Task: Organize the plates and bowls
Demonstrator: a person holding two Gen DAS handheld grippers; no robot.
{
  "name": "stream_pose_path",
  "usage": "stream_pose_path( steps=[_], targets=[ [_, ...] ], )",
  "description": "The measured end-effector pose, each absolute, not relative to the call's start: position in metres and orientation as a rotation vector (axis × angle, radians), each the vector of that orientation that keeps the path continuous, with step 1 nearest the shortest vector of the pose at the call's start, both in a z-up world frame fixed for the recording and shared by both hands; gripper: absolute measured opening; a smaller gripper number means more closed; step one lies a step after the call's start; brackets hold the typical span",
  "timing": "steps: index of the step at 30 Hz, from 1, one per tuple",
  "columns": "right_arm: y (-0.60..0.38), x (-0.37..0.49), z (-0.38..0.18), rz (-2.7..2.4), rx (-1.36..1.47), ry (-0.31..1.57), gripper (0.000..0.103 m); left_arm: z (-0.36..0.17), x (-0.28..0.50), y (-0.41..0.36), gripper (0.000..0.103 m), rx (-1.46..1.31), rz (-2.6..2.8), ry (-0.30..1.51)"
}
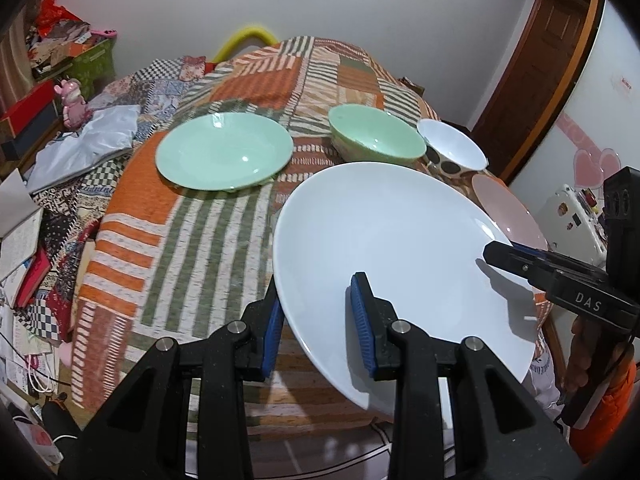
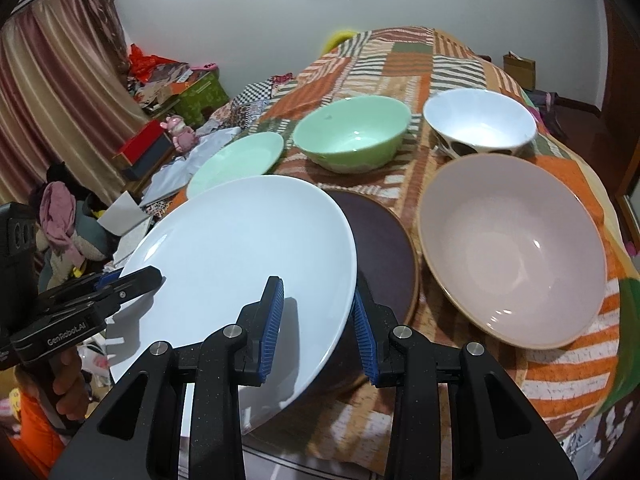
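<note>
Left wrist view first: the big round white ceramic plate [image 1: 392,264] was glossy and plain, held up off the patchwork orange-and-green striped tablecloth [image 1: 192,224] near the table's near right corner, tilted so its far rim sat higher than the near one. The left gripper [image 1: 320,320] had its blue pads narrowed onto the plate's near-left rim, one pad under and one on top. The right gripper [image 1: 516,258] came in from the right edge and pinched the opposite rim, with a hand [image 1: 584,356] and orange sleeve below it. Past the plate sat a shallow mint-green plate [image 1: 224,152] toward the table's left side, a mint-green bowl [image 1: 376,134] behind the white one, a white bowl with dark spots [image 1: 452,146] further right, and just a sliver of a pale pink bowl [image 1: 508,208] peeking over the rim.

Right wrist view: same white plate [image 2: 244,264], now seen from its other side, and its widest stretch ran between the two grippers. The right gripper [image 2: 318,320] clamped the near-right rim, jaws narrow around it. The left gripper [image 2: 124,284] held the far-left rim. Only this view showed the dark brown round plate [image 2: 384,256] lying flat on the cloth, partly under the white plate's right edge, and the pink bowl [image 2: 512,248] in full near the table's right edge. The mint bowl [image 2: 352,132], spotted bowl [image 2: 480,124] and mint plate [image 2: 240,160] were lined up further back.
</note>
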State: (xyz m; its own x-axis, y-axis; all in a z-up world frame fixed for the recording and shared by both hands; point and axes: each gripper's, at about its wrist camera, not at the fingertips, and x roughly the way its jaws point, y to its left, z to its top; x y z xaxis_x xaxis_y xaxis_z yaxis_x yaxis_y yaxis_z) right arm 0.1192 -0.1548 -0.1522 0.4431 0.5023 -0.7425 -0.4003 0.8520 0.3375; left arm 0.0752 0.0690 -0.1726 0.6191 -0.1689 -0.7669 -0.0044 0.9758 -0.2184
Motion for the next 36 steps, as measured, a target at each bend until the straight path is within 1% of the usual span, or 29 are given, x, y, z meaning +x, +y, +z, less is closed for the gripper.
stream_pose_path(
  steps=[14,36],
  targets=[
    [-0.165,0.123,-0.175,0.511,0.139,1.022,0.032,-0.203,0.098,0.059,0.032,-0.224,-0.125,0.975],
    [-0.166,0.127,-0.178,0.468,0.157,1.003,0.032,-0.222,0.134,0.065,0.032,-0.260,-0.107,1.000]
  ],
)
